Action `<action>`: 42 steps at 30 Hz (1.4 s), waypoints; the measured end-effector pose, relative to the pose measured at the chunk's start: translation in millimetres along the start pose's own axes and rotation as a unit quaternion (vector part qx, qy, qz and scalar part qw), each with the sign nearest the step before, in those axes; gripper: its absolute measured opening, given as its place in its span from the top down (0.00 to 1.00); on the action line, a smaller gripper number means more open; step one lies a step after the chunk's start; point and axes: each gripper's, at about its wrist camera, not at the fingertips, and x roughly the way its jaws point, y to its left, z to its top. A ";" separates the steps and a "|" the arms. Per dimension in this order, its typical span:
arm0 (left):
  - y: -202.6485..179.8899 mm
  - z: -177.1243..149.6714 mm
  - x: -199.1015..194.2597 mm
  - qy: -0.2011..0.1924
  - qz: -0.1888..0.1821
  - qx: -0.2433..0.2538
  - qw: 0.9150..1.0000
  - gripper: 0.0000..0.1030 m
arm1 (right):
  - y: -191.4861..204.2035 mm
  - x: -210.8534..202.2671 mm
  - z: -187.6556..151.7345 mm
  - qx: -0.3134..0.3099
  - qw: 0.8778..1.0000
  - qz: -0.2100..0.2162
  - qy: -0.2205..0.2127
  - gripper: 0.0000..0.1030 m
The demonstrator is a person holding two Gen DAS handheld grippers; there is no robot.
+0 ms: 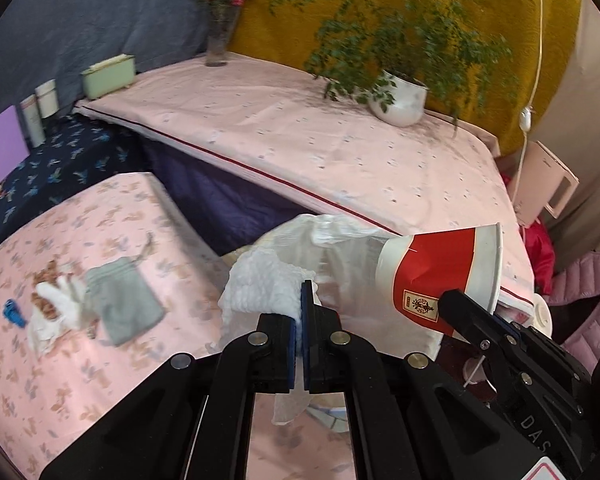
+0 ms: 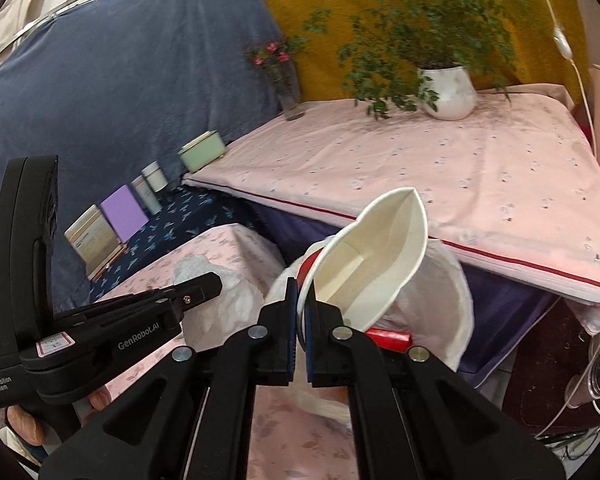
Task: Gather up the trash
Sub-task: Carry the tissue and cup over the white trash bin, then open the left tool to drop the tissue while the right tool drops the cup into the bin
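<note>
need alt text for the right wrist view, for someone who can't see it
The right claw pinches the rim of a squashed red-and-white paper cup above a white trash bag. To its left, the left claw grips crumpled white tissue. Behind, a pink-covered table holds a potted plant and a flower vase.

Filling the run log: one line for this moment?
left hand-held gripper: shut on tissue | right hand-held gripper: shut on paper cup | over bag
</note>
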 end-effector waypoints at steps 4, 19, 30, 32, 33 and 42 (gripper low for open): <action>-17.9 5.5 20.5 0.016 -0.013 0.013 1.000 0.99 | -18.9 4.1 -0.2 0.012 1.000 -0.013 0.005 0.97; -1.1 10.6 40.7 0.027 -0.010 -0.022 0.999 0.55 | -18.8 35.2 -3.3 0.008 0.999 -0.018 0.029 0.97; -22.5 27.1 57.0 0.043 -0.038 -0.006 0.998 0.33 | -30.3 37.6 -1.9 0.016 0.999 -0.032 0.028 0.97; -21.1 26.4 63.9 0.048 -0.031 -0.014 0.998 0.27 | -33.8 39.4 -2.9 0.018 0.999 -0.034 0.031 0.97; -19.3 24.8 68.1 0.056 -0.028 -0.016 0.998 0.27 | -35.3 40.3 -3.3 0.018 0.999 -0.035 0.032 0.97; 1.1 -2.1 99.6 0.128 -0.044 -0.052 0.990 0.27 | -45.3 50.1 -9.0 0.028 0.998 -0.036 0.044 0.97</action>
